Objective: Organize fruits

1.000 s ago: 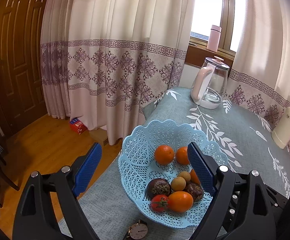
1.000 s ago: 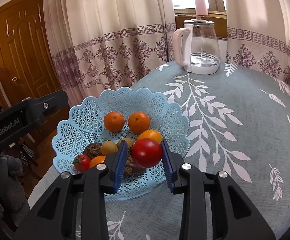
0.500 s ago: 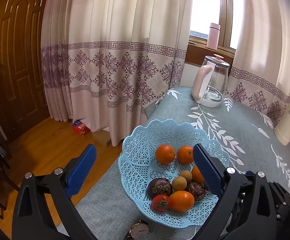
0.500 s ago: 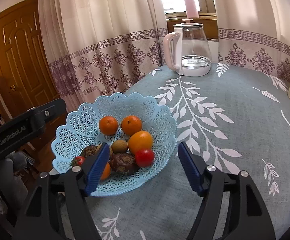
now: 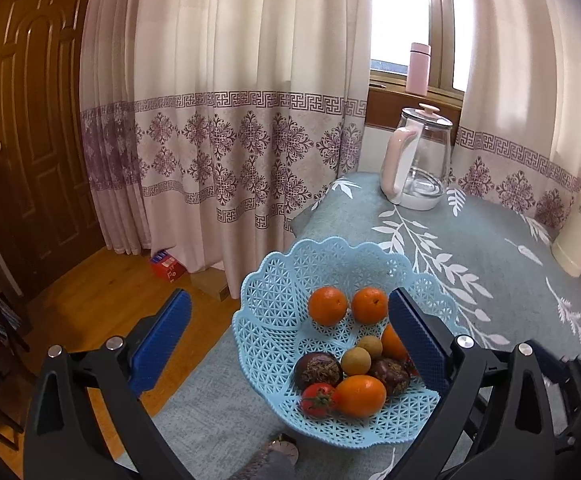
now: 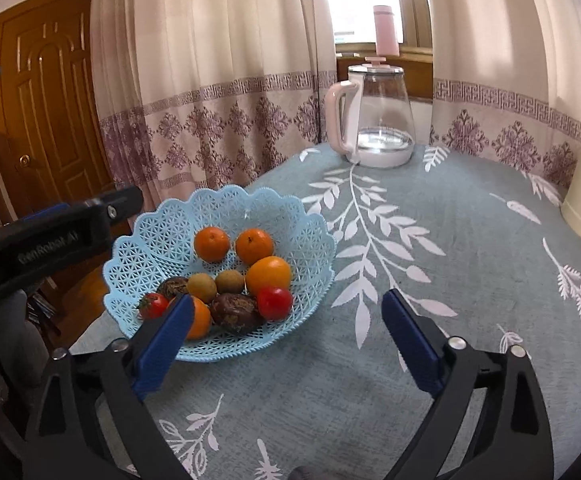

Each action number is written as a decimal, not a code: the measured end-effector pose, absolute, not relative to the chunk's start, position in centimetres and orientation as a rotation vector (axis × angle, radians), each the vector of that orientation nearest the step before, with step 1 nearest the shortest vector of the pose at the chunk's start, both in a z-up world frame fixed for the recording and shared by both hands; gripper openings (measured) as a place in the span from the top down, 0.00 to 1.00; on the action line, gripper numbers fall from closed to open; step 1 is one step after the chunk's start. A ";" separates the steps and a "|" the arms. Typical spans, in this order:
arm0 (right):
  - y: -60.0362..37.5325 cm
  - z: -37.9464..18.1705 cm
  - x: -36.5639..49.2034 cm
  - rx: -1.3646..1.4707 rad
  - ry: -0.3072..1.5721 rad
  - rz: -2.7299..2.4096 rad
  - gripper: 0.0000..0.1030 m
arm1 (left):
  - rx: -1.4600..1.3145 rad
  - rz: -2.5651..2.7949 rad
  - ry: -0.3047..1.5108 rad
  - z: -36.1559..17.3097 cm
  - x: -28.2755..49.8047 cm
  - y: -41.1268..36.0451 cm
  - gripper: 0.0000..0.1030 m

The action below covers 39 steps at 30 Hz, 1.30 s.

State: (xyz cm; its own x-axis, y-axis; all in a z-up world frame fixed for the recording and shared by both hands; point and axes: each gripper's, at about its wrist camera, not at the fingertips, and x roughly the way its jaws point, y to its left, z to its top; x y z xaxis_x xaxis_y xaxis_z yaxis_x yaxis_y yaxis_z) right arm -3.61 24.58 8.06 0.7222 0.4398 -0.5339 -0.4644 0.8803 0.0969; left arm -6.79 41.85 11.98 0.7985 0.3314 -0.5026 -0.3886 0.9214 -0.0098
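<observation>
"GenRobot.AI" on left gripper [image 6: 56, 236]

1. The right tool [image 6: 288, 334], which gripped a red tomato [image 6: 274, 303] a second ago, now stands wide apart and empty, drawn back to the near side of the blue basket [image 6: 310, 236].
2. The tomato now lies in the basket, touching a dark fruit [image 6: 236, 312] and just below an orange [image 6: 268, 274].
3. The left tool [image 5: 290, 340] has risen slightly; a watch [image 5: 284, 446] at the near edge is now mostly hidden.
</observation>
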 end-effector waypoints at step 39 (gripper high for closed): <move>24.1 7.5 -5.8 -0.150 0.552 0.489 0.05 | 0.151 0.511 0.595 9.4 -8.7 39.1 0.03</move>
